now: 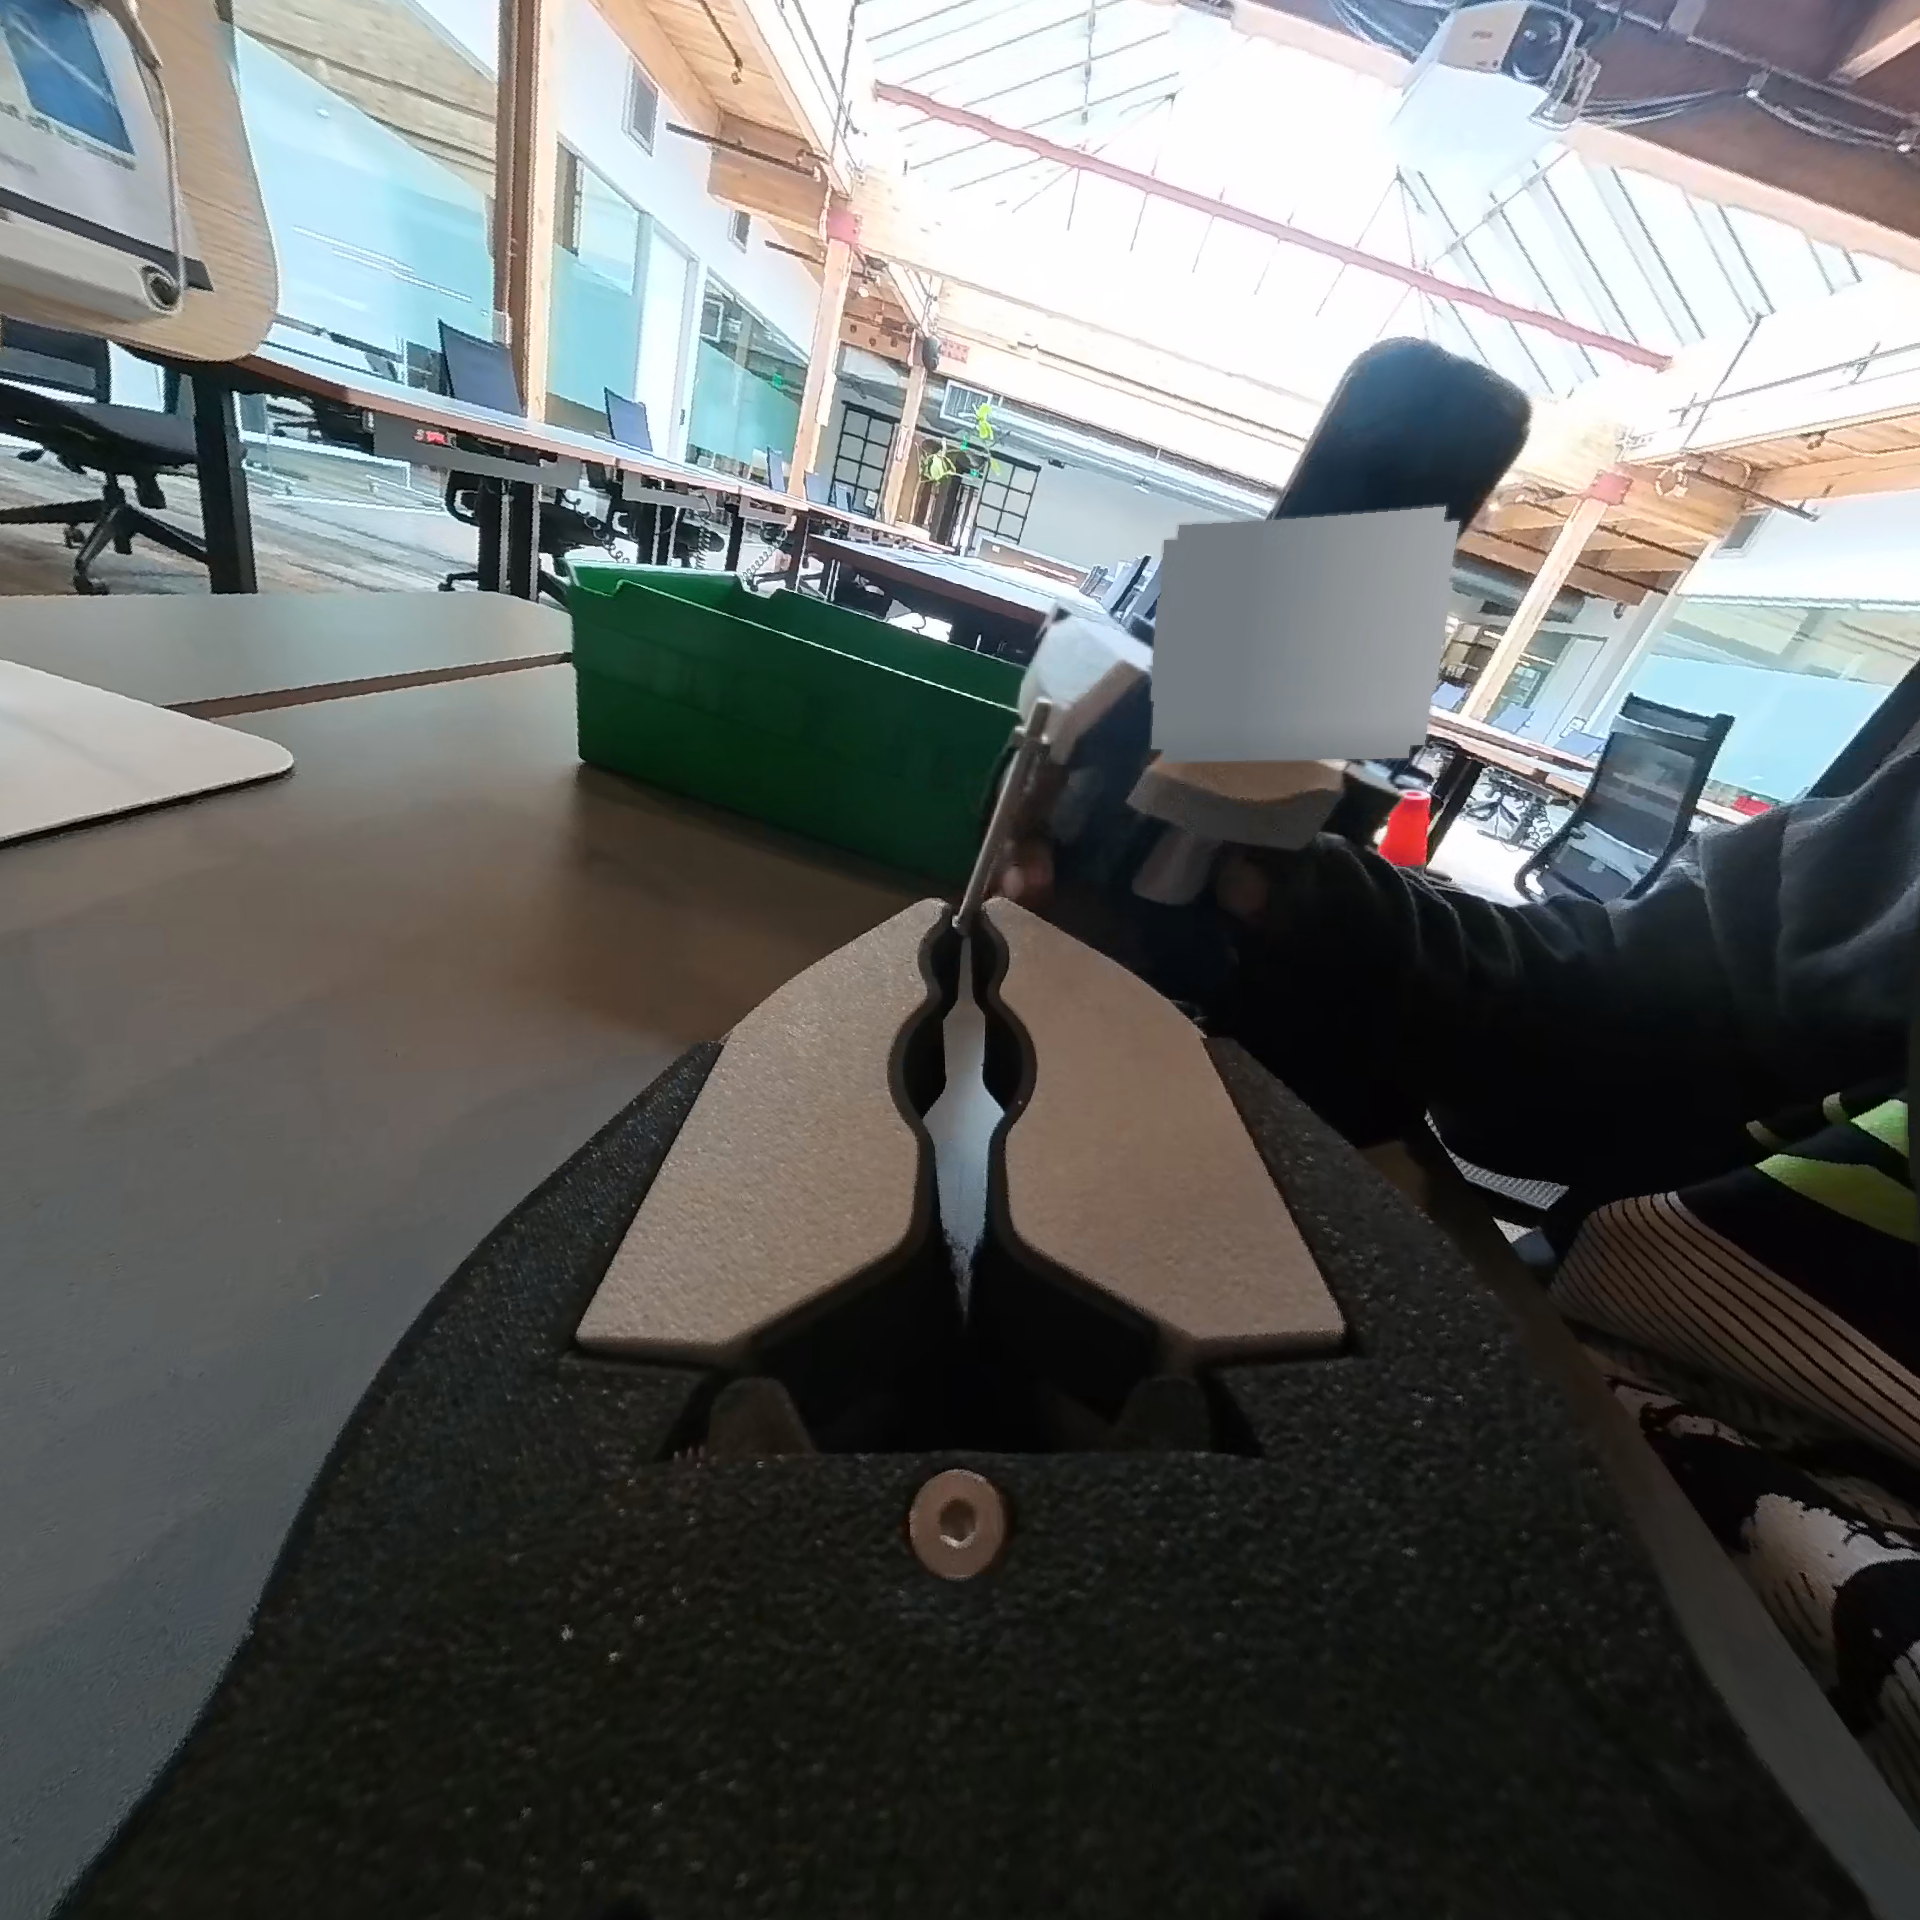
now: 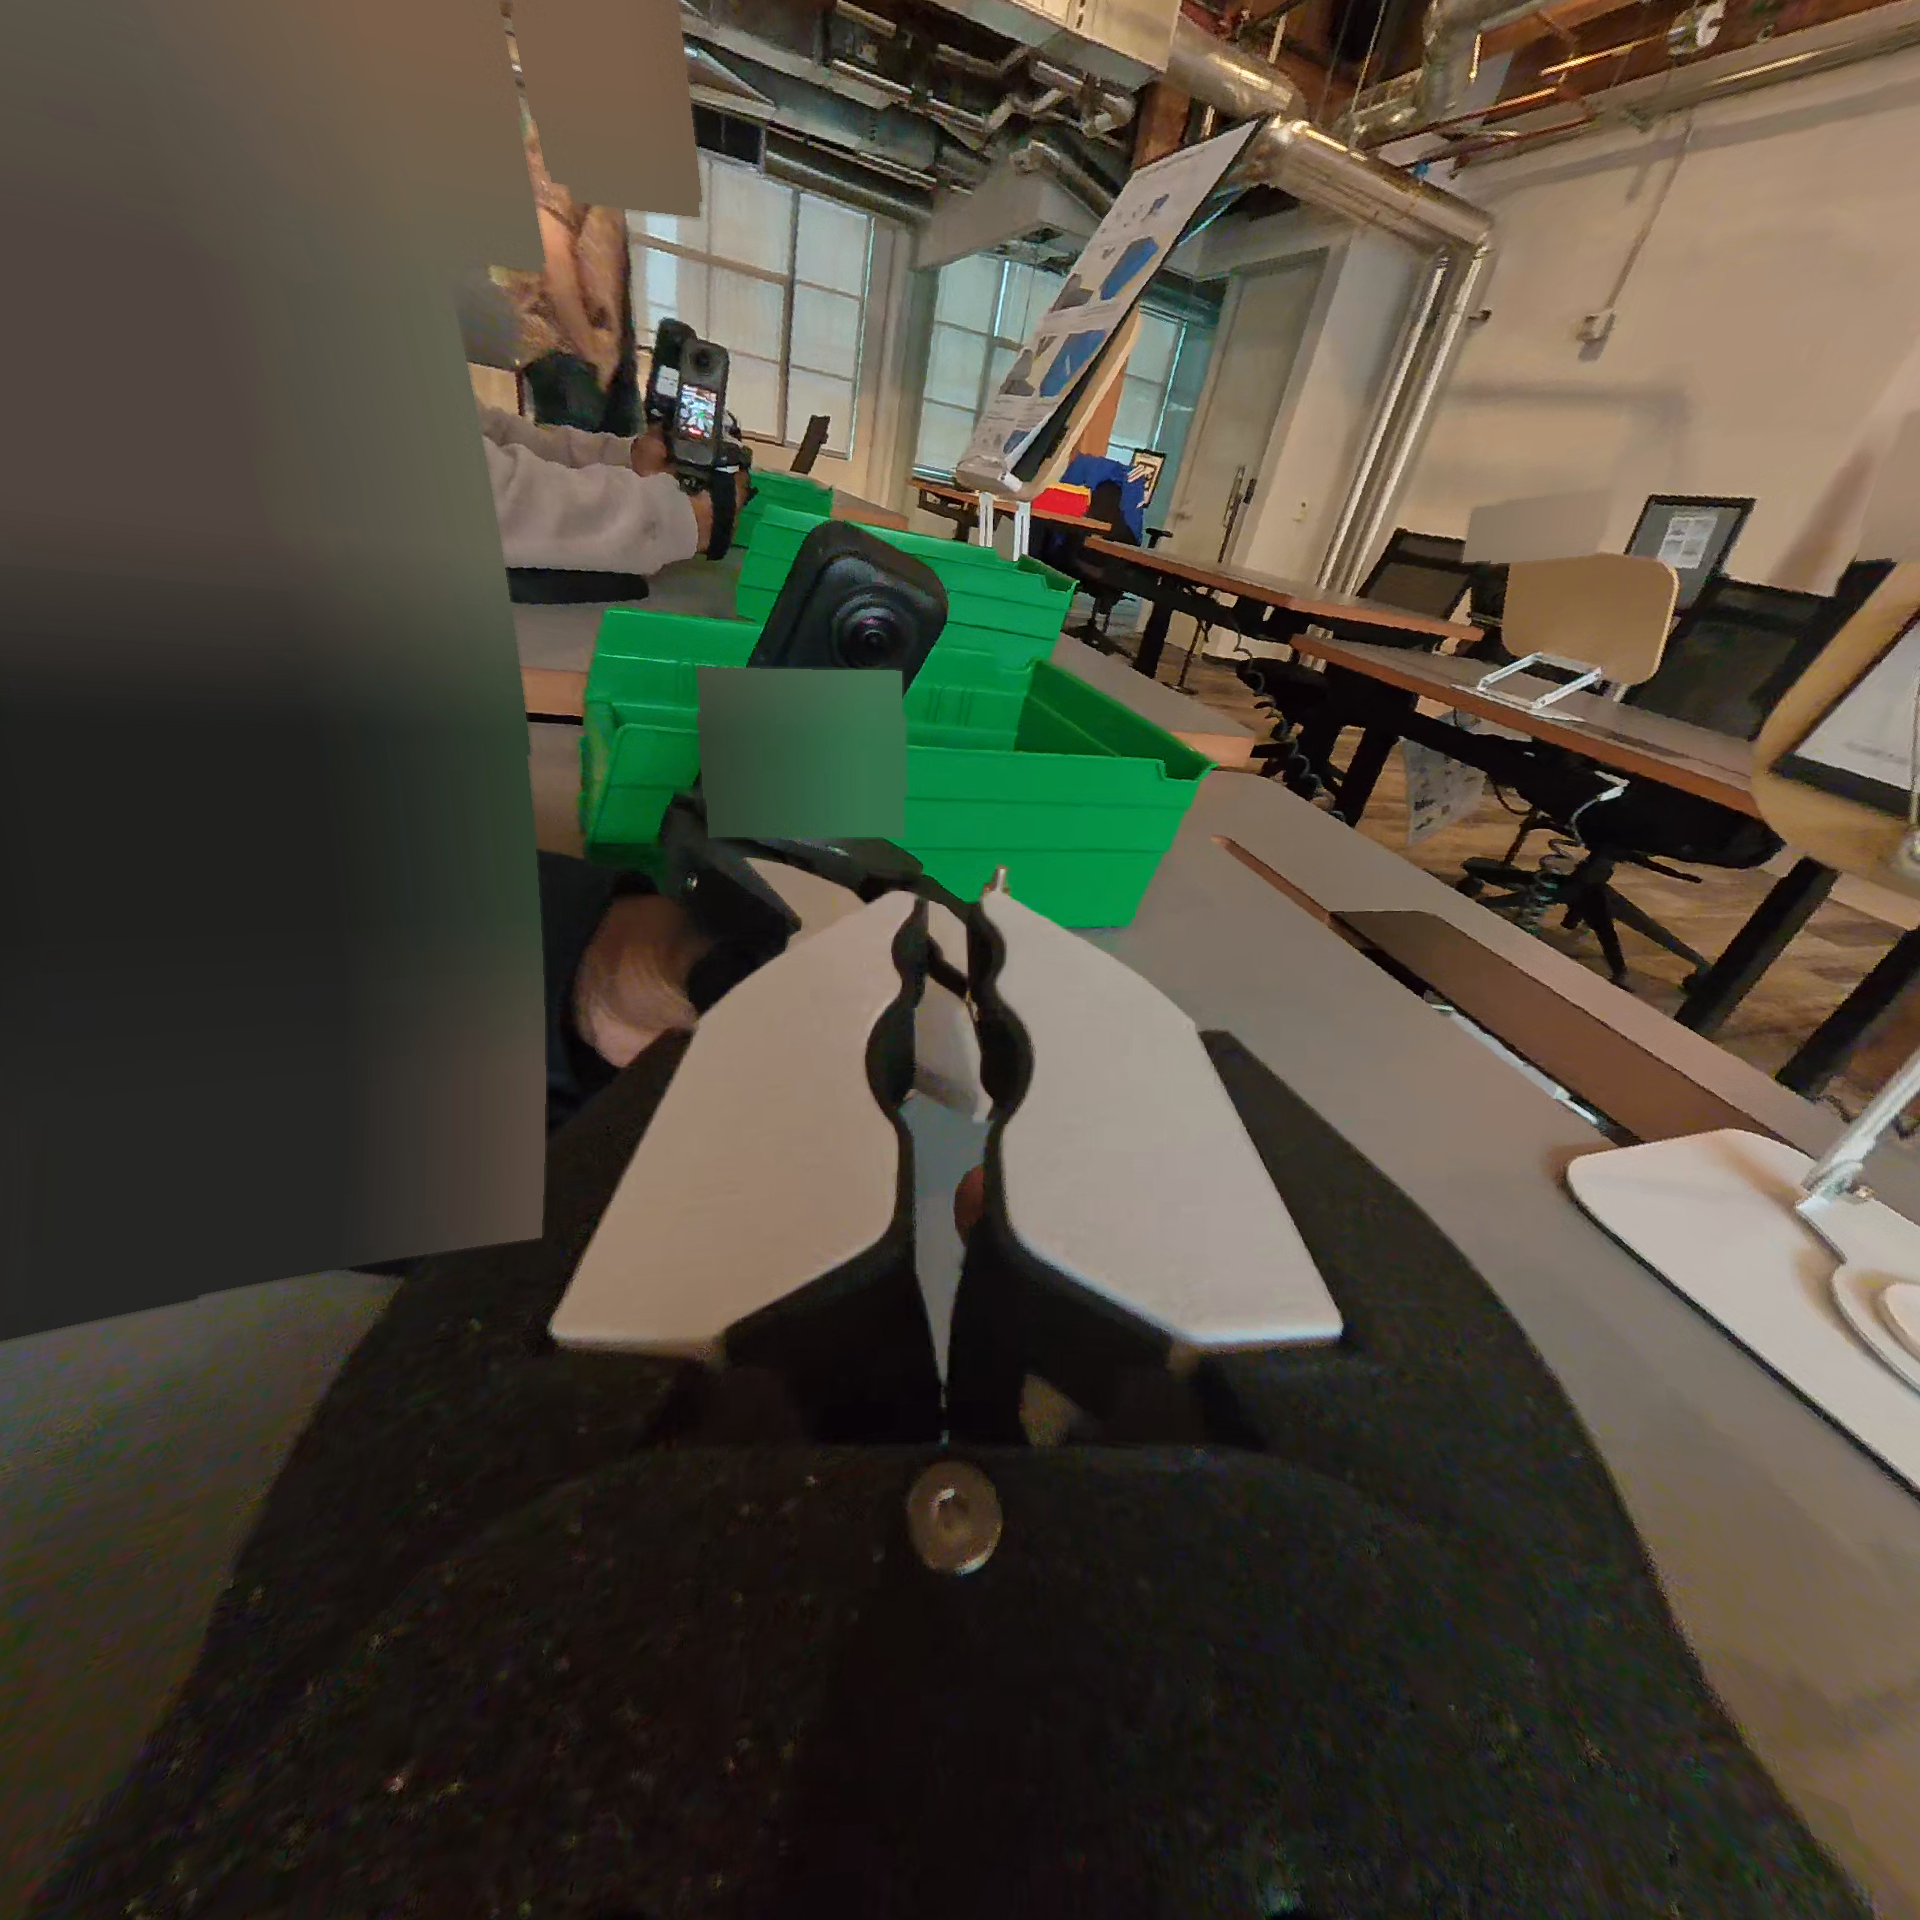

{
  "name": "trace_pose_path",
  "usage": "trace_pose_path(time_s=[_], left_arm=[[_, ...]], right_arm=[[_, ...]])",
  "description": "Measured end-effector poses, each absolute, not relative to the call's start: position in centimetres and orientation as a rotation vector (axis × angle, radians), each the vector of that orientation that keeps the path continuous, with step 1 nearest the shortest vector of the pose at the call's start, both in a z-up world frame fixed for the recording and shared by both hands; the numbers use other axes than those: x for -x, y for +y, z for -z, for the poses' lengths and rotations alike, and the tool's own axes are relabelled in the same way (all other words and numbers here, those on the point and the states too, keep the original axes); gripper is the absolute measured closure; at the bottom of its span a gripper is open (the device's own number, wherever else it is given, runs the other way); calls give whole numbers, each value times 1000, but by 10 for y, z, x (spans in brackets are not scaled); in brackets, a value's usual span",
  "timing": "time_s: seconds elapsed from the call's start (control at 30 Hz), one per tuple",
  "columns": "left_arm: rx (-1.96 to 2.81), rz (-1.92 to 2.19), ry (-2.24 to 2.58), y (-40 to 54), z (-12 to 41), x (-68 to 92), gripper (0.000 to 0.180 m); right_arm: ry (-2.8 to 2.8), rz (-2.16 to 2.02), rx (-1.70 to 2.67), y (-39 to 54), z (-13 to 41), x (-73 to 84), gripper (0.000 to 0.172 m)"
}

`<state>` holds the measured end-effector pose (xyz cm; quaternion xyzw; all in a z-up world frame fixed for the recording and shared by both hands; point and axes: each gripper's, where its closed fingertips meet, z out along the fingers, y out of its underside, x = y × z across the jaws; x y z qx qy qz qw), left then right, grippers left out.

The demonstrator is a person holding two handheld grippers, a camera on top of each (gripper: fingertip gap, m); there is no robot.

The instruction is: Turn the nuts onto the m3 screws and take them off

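Clamping of screw [image 1: 995, 831] is being done by left gripper [image 1: 964, 920], tips pinched on lower end, shaft slanting up over table [image 1: 364, 987] before green bin [image 1: 790, 717]. Upper end is being met by right gripper [image 2: 948, 912]; jaws nearly together, whether nut is pinched cannot be told. Screw tip [image 2: 1000, 878] is showing just past right fingers. Screw is judged light, stiff, slick, easily dropped; shaft end is best held, threads left free. No brand or writing is being read on it.

both wrist cameras sit low behind their fingers, facing each other, sharing the green bin [image 1: 790, 717].
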<state>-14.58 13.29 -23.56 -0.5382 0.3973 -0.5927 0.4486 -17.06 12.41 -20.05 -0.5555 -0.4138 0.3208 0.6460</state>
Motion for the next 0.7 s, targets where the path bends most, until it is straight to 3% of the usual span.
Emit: trace_pose_path(time_s=[0.23, 0.5, 0.6, 0.7], left_arm=[[1328, 1464, 994, 131, 236, 145, 180], [1326, 1461, 1020, 129, 237, 144, 179], [1327, 1462, 1018, 129, 237, 144, 179], [1328, 1459, 1010, 130, 237, 144, 180]], right_arm=[[-928, -722, 1264, 125, 199, 168, 165], [-965, -707, 1261, 128, 205, 179, 137], [-982, -709, 1261, 127, 207, 182, 136], [-986, -696, 1256, 126, 206, 181, 149]])
